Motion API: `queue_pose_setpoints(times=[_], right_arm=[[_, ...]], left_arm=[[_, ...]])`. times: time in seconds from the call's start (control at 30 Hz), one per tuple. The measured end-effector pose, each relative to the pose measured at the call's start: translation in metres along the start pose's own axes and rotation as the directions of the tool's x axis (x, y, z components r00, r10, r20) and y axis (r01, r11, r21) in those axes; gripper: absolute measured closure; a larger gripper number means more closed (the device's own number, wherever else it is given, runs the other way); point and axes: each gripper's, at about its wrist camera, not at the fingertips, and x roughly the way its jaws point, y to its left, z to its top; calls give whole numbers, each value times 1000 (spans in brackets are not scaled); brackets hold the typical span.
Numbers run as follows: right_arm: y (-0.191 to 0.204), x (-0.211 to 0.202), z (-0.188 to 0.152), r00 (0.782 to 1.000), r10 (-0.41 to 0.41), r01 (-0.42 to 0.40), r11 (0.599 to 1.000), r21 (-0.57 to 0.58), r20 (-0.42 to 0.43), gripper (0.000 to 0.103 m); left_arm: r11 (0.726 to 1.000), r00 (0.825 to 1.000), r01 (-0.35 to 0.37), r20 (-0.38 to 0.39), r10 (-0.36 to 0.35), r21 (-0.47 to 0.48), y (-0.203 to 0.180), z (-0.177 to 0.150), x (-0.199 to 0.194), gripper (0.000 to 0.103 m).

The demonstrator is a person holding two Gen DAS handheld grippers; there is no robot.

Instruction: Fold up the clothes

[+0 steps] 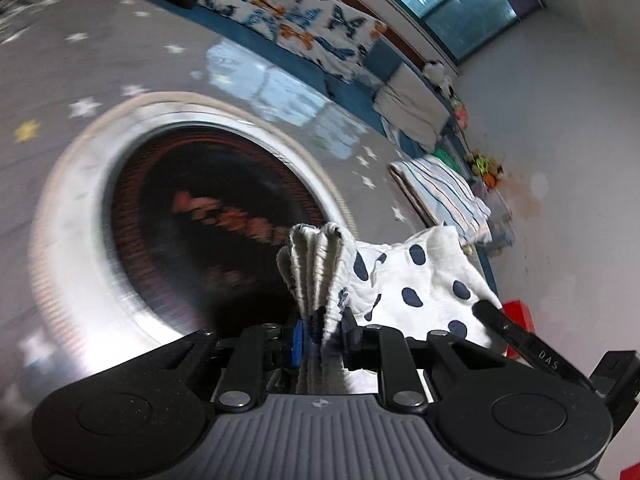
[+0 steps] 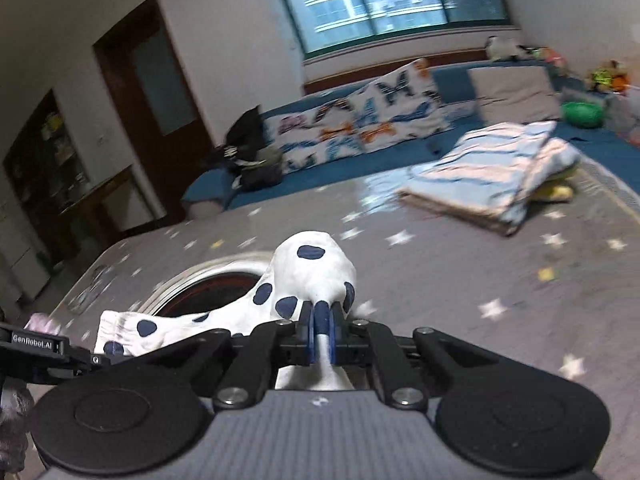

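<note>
**Spotted garment held up at both ends, fold not yet made**

Left side: left gripper [image 1: 320, 338] is clamped on a bunched, ribbed white edge of the spotted garment [image 1: 416, 276], apparently the waistband. The gathered cloth stands up between the pads. Below it lies a round dark mat with a pale rim [image 1: 72, 240], blurred, on the grey star-print surface [image 1: 60, 80].

Middle: the garment, white with navy spots, spans between the two tools. In the right wrist view it runs from the left gripper at the frame's left edge across to the right one, sagging a little, apparently lifted off the surface.

Right side: right gripper [image 2: 320, 336] is pinched tight on a thin tuck of the same cloth; the fabric balloons just beyond the blue pads.

Further right and back: a striped blue-and-white piece [image 2: 492, 172] lies already folded on the surface, well apart from the work. A butterfly-print cushion [image 2: 360, 120] leans behind.

Judgement: early in this item. Both ends are secured; spreading it flat, folding it over and stacking it are all left to do. One piece looks finished.
</note>
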Motion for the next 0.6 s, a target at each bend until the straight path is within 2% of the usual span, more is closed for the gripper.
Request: queue_pose_setpoints(times=[0.37, 0.6], right_arm=[[-72, 12, 23, 989, -136, 132, 988, 80, 51, 97], [-106, 27, 17, 980, -200, 196, 972, 128, 18, 97]], left_arm=[[997, 999, 14, -47, -10, 80, -64, 29, 84, 84], [994, 997, -2, -82, 11, 108, -73, 34, 123, 83]])
